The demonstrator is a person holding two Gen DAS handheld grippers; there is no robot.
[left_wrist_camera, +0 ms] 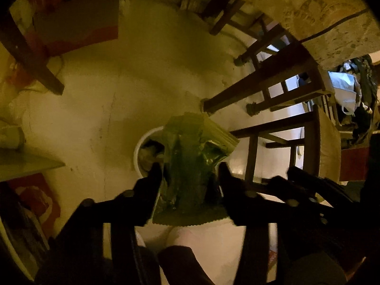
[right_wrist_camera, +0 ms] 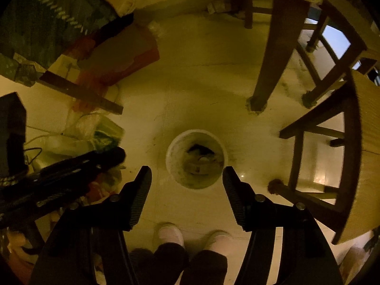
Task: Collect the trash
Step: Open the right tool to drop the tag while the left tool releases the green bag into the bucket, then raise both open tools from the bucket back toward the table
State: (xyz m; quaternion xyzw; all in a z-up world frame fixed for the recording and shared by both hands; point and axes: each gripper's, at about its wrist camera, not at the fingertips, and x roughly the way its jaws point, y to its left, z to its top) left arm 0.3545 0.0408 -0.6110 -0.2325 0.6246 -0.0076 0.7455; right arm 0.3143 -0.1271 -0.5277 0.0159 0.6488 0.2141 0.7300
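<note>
Only left tongs (left_wrist_camera: 190,168) frame green wrapper (left_wrist_camera: 190,156).

Dim yellow light over a pale floor (right_wrist_camera: 190,76), dark wooden chair legs (right_wrist_camera: 273,54) standing right, fringed rug (left_wrist_camera: 308,7) beyond.

text: none legible | labels/brands/numbers: none | green wrapper (left_wrist_camera: 190,156): print too dim and blurred to read

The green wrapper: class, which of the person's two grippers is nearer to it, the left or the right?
Left. The green wrapper lies between the left gripper fingers, over the white bin. The right gripper is open and empty, off to the side.
</note>
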